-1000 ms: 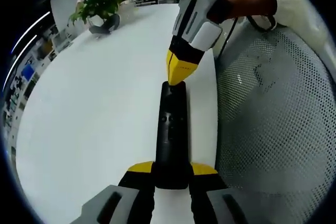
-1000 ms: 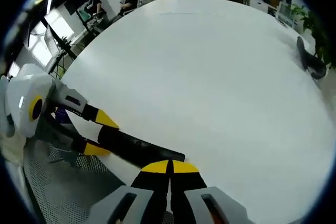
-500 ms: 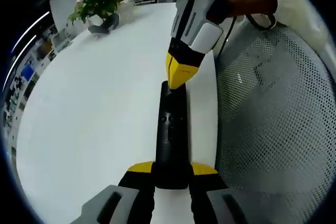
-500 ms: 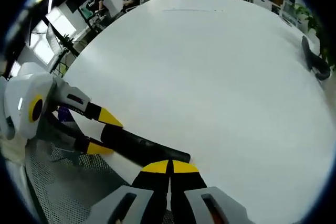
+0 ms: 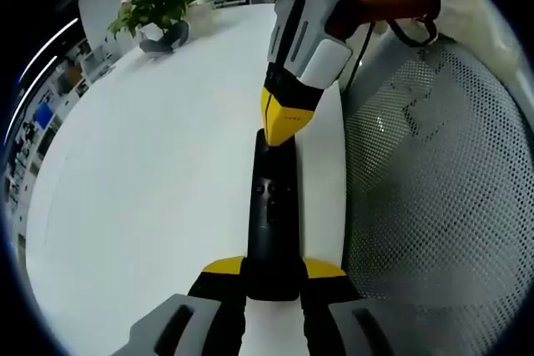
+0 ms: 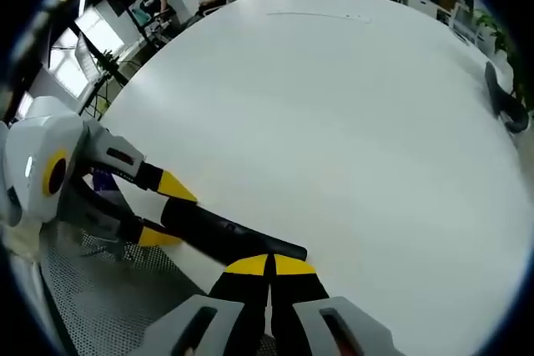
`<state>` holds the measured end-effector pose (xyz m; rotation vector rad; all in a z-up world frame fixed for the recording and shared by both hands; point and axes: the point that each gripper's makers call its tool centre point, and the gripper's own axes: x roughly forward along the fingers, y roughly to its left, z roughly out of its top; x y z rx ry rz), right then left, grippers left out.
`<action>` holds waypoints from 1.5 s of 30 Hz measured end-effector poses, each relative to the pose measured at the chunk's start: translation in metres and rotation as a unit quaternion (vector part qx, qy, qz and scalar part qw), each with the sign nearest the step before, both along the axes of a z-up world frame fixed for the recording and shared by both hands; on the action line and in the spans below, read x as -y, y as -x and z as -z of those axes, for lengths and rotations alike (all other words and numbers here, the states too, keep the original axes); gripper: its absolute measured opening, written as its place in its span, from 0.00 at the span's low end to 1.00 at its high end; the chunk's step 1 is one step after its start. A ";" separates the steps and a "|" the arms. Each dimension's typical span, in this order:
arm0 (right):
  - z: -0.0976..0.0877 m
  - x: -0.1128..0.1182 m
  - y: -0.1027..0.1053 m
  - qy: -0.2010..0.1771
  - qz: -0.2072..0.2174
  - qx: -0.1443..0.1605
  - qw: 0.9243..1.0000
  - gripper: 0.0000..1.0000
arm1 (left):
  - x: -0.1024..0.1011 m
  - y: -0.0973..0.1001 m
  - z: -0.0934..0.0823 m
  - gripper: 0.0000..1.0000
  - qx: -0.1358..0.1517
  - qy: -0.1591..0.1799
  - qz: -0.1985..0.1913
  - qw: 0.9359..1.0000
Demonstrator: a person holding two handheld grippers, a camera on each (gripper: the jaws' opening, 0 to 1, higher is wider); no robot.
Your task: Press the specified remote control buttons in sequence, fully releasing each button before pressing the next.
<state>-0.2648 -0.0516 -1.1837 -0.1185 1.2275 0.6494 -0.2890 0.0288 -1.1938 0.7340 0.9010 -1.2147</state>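
On the white table (image 5: pixel 150 172), the left gripper (image 5: pixel 274 277) clamps the near end of the black remote (image 5: pixel 271 214), while the right gripper (image 5: pixel 281 127), jaws together, touches its far end; a potted plant (image 5: pixel 158 7) stands well beyond.

Your left gripper (image 5: pixel 273 269) has grey bodies ending in black jaws capped with yellow tips. Your right gripper (image 5: pixel 279 135) matches it: a white and grey housing, a black section, then yellow tips tapering to a point, with a yellow ring on its white top. A black strap (image 5: pixel 415 14) and pale sleeve (image 5: pixel 471 6) cover your wrist.
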 end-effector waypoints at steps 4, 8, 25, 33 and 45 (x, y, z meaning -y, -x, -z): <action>0.000 0.000 0.000 0.002 0.003 0.006 1.000 0.00 | 0.000 0.000 0.000 0.24 0.000 0.002 -0.001 1.000; 0.000 0.001 0.000 -0.002 0.014 0.006 1.000 0.00 | 0.000 0.000 0.000 0.24 0.000 0.006 0.000 1.000; 0.000 0.001 -0.001 0.018 -0.003 -0.003 1.000 0.00 | 0.000 0.000 -0.001 0.24 0.000 0.010 0.002 1.000; -0.002 -0.001 0.006 0.008 0.008 -0.016 1.000 0.00 | 0.000 0.000 -0.001 0.24 0.001 0.008 0.002 1.000; -0.001 -0.009 0.007 0.008 -0.002 -0.016 1.000 0.00 | 0.000 0.000 0.000 0.24 0.000 0.008 0.000 1.000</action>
